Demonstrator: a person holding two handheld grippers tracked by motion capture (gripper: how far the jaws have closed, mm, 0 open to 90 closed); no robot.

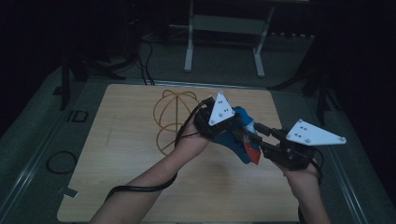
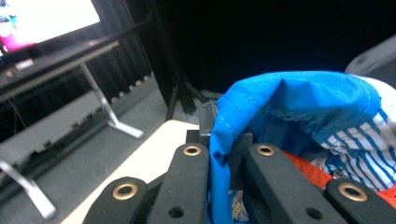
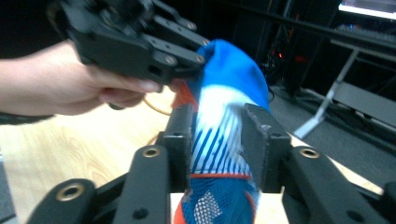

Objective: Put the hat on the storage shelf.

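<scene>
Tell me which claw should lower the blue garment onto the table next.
Left, probably. The left claw pinches the blue garment at its upper edge, over the wooden table beside the wire frame. The right claw grips its striped side, nearer the table's edge.

Above the right half of the surface (image 1: pixel 116 154), the cloth (image 1: pixel 240 135) hangs between the left gripper (image 1: pixel 233 127) on its left and the right gripper (image 1: pixel 261 140) on its right, each with its jaws closed on it, while the wire frame (image 1: pixel 175 119) lies on the surface behind and left of them.
</scene>
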